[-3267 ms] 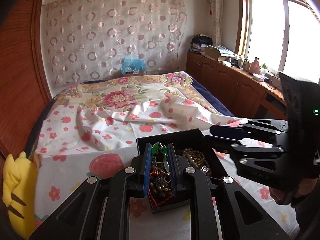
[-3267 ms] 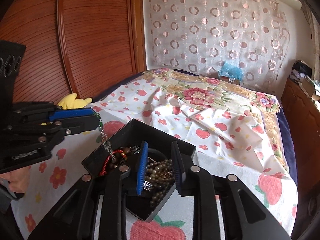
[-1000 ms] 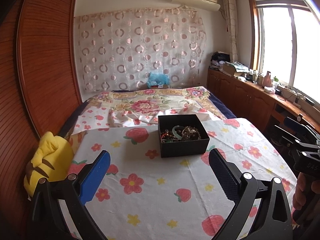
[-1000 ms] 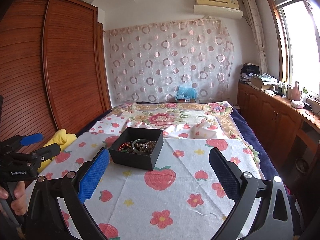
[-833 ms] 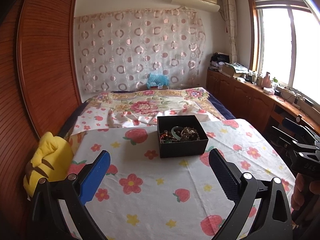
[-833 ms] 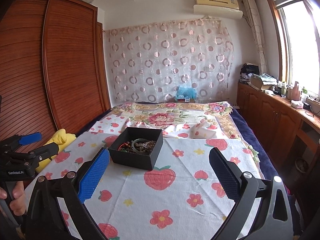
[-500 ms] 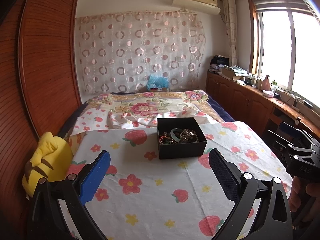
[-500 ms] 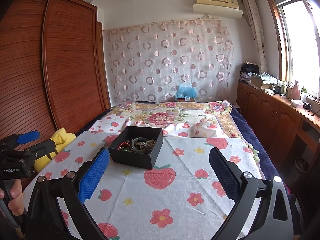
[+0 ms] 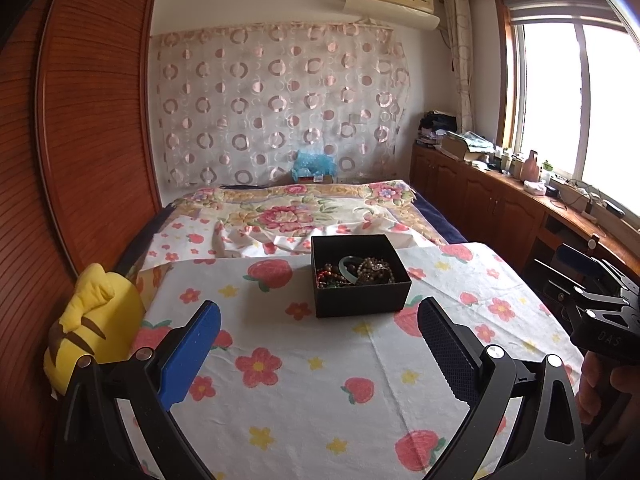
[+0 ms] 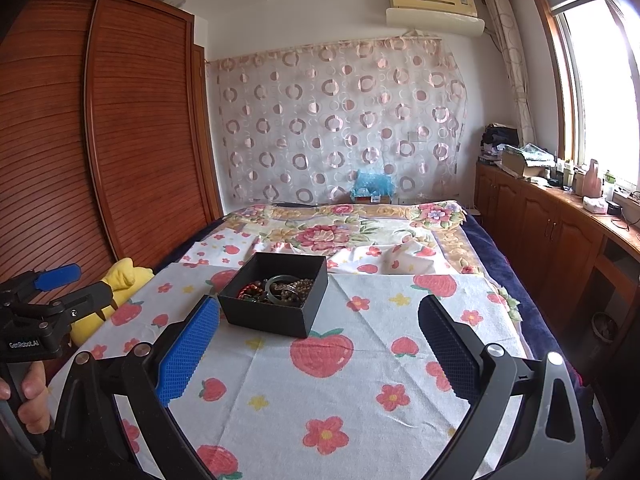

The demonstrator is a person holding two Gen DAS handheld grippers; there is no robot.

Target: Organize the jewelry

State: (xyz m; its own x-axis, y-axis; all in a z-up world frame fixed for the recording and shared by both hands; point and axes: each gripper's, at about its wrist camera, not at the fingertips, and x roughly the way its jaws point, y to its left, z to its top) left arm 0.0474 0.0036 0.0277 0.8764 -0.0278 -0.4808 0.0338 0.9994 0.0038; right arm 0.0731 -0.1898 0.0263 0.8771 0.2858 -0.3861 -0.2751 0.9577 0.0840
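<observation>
A black open box (image 9: 360,278) (image 10: 276,294) sits on the flowered cloth on the bed. It holds a heap of jewelry (image 9: 356,271) (image 10: 276,286): bead bracelets, a pale green bangle and a red cord. My left gripper (image 9: 318,330) is open and empty, held back from the box; it also shows at the left of the right wrist view (image 10: 76,280). My right gripper (image 10: 318,330) is open and empty, back from the box; it also shows at the right of the left wrist view (image 9: 568,268).
A yellow plush toy (image 9: 94,328) (image 10: 120,280) lies at the bed's left edge beside the wooden wardrobe (image 10: 100,140). A rumpled floral quilt (image 9: 296,210) covers the far half of the bed. Wooden cabinets (image 10: 560,232) with clutter run along the right wall under the window.
Both grippers let go of the jewelry in the box, opened wide and pulled far back. Over the last second they drifted slightly; the box stays put.
</observation>
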